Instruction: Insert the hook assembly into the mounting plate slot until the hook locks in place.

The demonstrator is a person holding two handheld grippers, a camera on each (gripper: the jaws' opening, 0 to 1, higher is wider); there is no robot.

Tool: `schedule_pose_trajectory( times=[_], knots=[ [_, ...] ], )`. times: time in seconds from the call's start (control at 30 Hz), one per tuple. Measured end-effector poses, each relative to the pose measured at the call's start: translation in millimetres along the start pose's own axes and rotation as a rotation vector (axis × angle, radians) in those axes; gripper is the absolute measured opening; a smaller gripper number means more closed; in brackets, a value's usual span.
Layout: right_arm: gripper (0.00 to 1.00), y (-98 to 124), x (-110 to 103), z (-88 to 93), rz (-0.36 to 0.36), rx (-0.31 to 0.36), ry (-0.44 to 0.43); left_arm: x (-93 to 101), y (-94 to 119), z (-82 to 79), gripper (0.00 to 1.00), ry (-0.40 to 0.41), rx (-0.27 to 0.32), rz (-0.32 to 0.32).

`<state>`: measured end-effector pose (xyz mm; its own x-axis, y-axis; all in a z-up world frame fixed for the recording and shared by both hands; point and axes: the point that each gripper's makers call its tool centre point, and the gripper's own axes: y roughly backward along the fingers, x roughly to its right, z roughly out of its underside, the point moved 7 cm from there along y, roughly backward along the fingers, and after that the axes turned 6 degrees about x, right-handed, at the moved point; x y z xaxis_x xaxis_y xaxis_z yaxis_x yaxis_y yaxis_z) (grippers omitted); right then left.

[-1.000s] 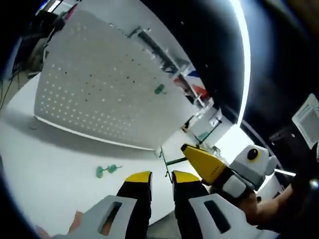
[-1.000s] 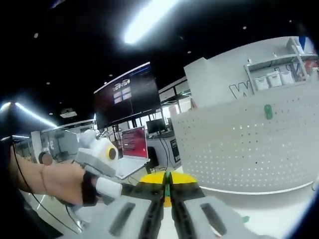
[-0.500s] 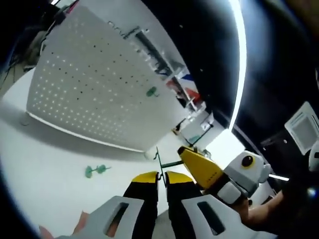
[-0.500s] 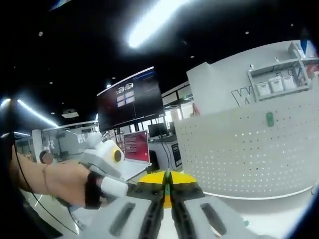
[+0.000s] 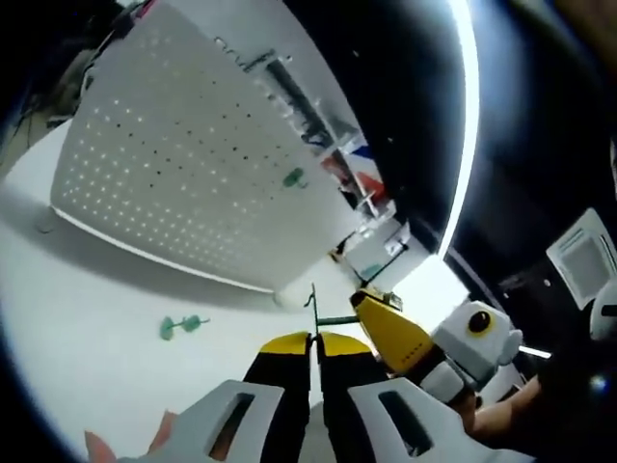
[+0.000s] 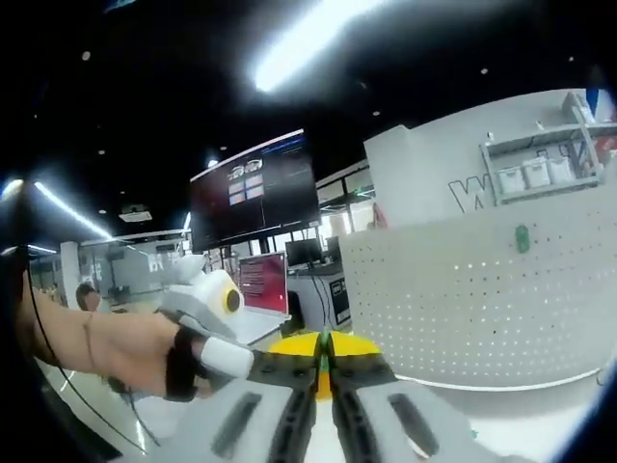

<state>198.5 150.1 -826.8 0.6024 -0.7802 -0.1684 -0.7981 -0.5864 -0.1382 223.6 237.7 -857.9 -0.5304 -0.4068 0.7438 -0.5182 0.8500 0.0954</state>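
Both grippers, left (image 5: 313, 340) and right (image 6: 324, 340), clamped on thin green hook (image 5: 312, 307); white pegboard (image 5: 183, 164) upright on worktop (image 5: 106, 309)

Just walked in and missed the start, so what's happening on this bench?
A person is working with two hand-held tongs in front of a white perforated panel standing on a white table. The left tongs are closed on a thin green wire hook, and the right tongs are pinched on the same green piece, close together. One green peg already sits in the panel, and another green piece lies loose on the table. The held hook is not yet in the panel.
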Motion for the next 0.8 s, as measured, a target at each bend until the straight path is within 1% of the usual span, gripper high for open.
schedule_pose_trajectory(
  times=[0.13,0.17,0.2,0.23,0.27,0.3,0.37,0.43,0.47,0.5,0.53,0.6,0.63,0.73,0.8],
  knots=[
    [0.01,0,1,0.6,0.012,-0.006,-0.012,0.3,-1,-1.4,0.01,-0.044,-0.009,-0.019],
    [0.01,0,3,0.8,0.019,-0.014,-0.027,-0.3,-1,-1.9,0.01,-0.068,-0.012,-0.031],
    [0.01,0,3,0.9,0.028,-0.023,-0.052,-0.3,-1,-2.1,0.01,-0.084,-0.014,-0.037],
    [0.02,-1,3,0.5,0.037,-0.028,-0.117,-0.3,-1,-3.1,0.01,-0.105,-0.011,-0.043],
    [0.02,-1,3,0.0,0.036,-0.032,-0.145,-0.4,-1,-3.9,0.01,-0.114,-0.012,-0.048],
    [0.02,-2,5,-0.4,0.037,-0.049,-0.167,-3.1,0,-5.7,0.01,-0.157,-0.017,-0.071],
    [0.04,-1,7,-5.9,0.037,-0.037,-0.155,-4.9,1,-8.8,0.01,-0.234,-0.020,-0.104],
    [0.06,0,7,-9.5,0.036,-0.039,-0.154,-5.4,2,-10.8,0.01,-0.276,-0.023,-0.123],
    [0.06,1,9,-10.2,0.037,-0.045,-0.158,-4.8,2,-12.1,0.01,-0.292,-0.015,-0.126],
    [0.06,2,10,-9.0,0.038,-0.057,-0.171,-3.3,3,-11.5,0.01,-0.296,-0.022,-0.125],
    [0.07,4,11,-7.8,0.040,-0.066,-0.218,-3.3,3,-11.4,0.01,-0.342,-0.033,-0.132],
    [0.08,7,12,-7.2,0.035,-0.065,-0.266,-2.5,2,-9.0,0.01,-0.387,-0.058,-0.141],
    [0.08,8,13,-6.7,0.034,-0.071,-0.272,-2.1,2,-8.2,0.01,-0.407,-0.063,-0.142],
    [0.10,11,14,-5.9,0.043,-0.079,-0.259,3.0,1,-7.4,0.01,-0.468,-0.043,-0.134],
    [0.10,11,13,-3.6,0.037,-0.104,-0.283,4.6,1,-7.9,0.01,-0.495,-0.027,-0.140]
  ],
)
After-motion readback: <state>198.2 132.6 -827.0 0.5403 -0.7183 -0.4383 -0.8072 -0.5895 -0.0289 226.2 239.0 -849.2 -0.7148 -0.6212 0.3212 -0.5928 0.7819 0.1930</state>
